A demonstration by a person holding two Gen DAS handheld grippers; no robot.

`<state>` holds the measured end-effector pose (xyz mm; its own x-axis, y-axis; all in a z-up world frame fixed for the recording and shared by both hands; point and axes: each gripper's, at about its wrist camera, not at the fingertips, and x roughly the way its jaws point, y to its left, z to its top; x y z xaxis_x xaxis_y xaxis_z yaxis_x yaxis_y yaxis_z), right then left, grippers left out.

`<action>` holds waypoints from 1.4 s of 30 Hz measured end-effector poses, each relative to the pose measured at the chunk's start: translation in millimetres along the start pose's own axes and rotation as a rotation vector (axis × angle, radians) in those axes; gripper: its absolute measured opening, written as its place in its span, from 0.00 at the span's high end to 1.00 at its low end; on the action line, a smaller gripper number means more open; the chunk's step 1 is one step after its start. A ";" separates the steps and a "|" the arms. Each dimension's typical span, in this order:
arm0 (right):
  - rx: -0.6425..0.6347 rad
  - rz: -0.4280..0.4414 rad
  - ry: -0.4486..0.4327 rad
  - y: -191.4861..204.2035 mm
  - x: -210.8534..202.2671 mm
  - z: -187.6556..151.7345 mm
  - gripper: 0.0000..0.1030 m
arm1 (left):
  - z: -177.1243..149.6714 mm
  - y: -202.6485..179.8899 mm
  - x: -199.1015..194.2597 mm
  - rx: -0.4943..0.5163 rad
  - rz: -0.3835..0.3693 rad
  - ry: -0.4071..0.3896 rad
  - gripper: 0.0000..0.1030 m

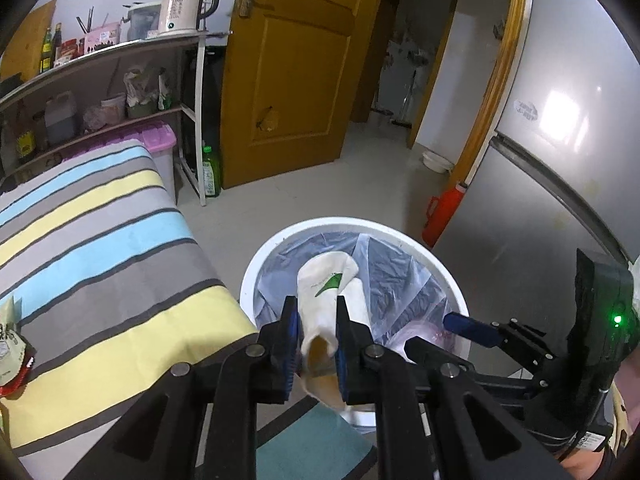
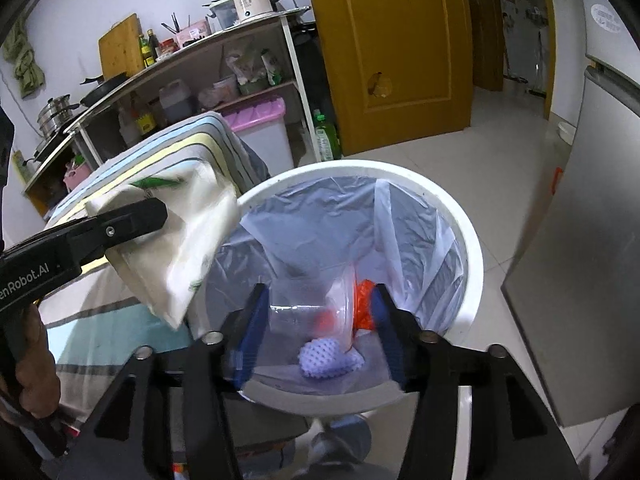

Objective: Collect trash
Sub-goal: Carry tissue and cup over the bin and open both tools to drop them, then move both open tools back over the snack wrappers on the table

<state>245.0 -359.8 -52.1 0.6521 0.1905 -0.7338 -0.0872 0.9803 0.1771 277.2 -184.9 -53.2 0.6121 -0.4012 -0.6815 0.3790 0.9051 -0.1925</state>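
The left gripper (image 1: 318, 334) is pinching a crumpled white wrapper (image 1: 330, 292) with a green mark between its blue-padded fingers (image 1: 291, 340), the tongs drawn narrow around it, and is holding it just over the near-left rim of the white trash bin (image 1: 448, 268). From the right wrist view the same wrapper (image 2: 180, 240) is hanging at the bin's left edge, partly over the striped tablecloth (image 2: 120, 320) and partly over the rim (image 2: 472, 240), clamped by the left gripper's black fingers (image 2: 136, 216). The right gripper (image 2: 318, 334) is standing with its tongs spread wide over the near side of the bin, and nothing is sitting between its pads (image 2: 250, 344); a clear plastic bag (image 2: 312, 308) is lying below the gap, inside the bin's translucent liner (image 2: 320, 216), together with a lilac knobbly piece (image 2: 324, 360) and something orange-red (image 2: 364, 304). In the left wrist view the right gripper (image 1: 440, 336) is showing at the bin's right rim. The striped cloth (image 1: 100, 248) is covering the table to the left of the bin, with a snack packet (image 1: 12, 352) lying at its near-left edge. Farther off, a shelf with a white kettle (image 1: 182, 6) is standing left of a yellow wooden door (image 1: 296, 72), and a grey fridge (image 1: 560, 152) is standing on the right.
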 end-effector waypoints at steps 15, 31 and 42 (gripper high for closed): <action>-0.002 0.004 -0.062 8.2 -25.3 4.0 0.43 | -1.6 9.9 -23.3 -0.023 -0.011 -0.052 0.75; -0.107 0.102 -0.177 70.9 -77.1 5.3 0.43 | -36.2 40.7 -121.3 -0.082 0.096 -0.203 0.75; -0.197 0.188 -0.183 125.8 -86.5 -6.3 0.43 | -67.0 67.9 -178.6 -0.123 0.175 -0.256 0.75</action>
<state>172.9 -252.6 29.5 0.7339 0.3746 -0.5666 -0.3514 0.9233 0.1553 147.1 -42.4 8.1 0.8209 -0.2466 -0.5150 0.1758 0.9673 -0.1830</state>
